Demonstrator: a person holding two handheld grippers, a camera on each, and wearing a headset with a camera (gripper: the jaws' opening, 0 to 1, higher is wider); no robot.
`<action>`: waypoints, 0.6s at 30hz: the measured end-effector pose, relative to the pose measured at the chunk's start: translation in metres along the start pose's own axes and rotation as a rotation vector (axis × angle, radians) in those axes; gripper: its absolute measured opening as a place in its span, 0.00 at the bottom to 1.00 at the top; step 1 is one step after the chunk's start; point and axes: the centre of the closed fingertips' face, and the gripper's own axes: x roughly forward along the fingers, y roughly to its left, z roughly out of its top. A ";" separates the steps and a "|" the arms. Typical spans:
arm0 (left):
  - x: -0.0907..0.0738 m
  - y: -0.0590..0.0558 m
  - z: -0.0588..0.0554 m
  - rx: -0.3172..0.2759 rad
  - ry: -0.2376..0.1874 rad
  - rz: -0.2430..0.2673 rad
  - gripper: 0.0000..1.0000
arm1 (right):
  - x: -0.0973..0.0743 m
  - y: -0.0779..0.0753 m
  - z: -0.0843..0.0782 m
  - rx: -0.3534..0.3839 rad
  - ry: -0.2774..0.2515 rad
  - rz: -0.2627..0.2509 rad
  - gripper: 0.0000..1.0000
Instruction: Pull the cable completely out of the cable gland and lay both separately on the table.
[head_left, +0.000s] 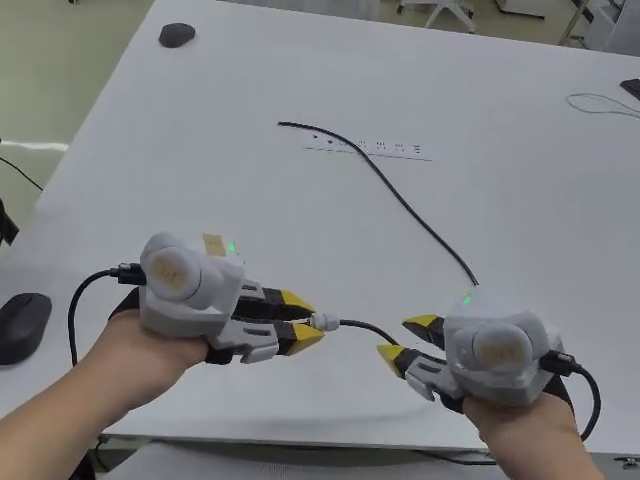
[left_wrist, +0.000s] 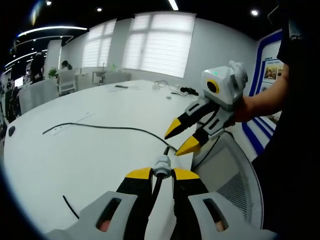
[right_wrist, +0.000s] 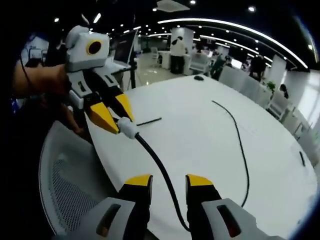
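Observation:
My left gripper (head_left: 314, 320) is shut on a small white cable gland (head_left: 324, 322) just above the table's near edge. In the left gripper view the gland (left_wrist: 161, 164) sits between the yellow tips of the left gripper (left_wrist: 162, 173). A black cable (head_left: 400, 195) leaves the gland, bends toward my right gripper (head_left: 395, 337), then runs far across the white table (head_left: 200, 150). In the right gripper view the cable (right_wrist: 155, 160) passes through the gap of the right gripper (right_wrist: 167, 180), whose jaws stand open and apart from it.
A white power strip (head_left: 365, 147) lies by the cable's far end. A dark mouse (head_left: 177, 34) sits at the far left, another mouse (head_left: 20, 325) at the near left. A short black piece (right_wrist: 149, 121) lies near the edge. A mesh chair (right_wrist: 65, 190) is below.

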 end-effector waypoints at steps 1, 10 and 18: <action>0.000 0.000 0.000 -0.001 -0.004 -0.002 0.15 | 0.000 0.003 0.005 -0.035 -0.001 -0.003 0.23; -0.002 -0.003 -0.013 -0.007 0.010 -0.020 0.15 | 0.012 0.025 0.026 -0.212 0.022 0.018 0.19; -0.004 -0.008 -0.014 0.000 0.010 -0.029 0.15 | 0.020 0.043 0.027 -0.273 0.031 0.043 0.11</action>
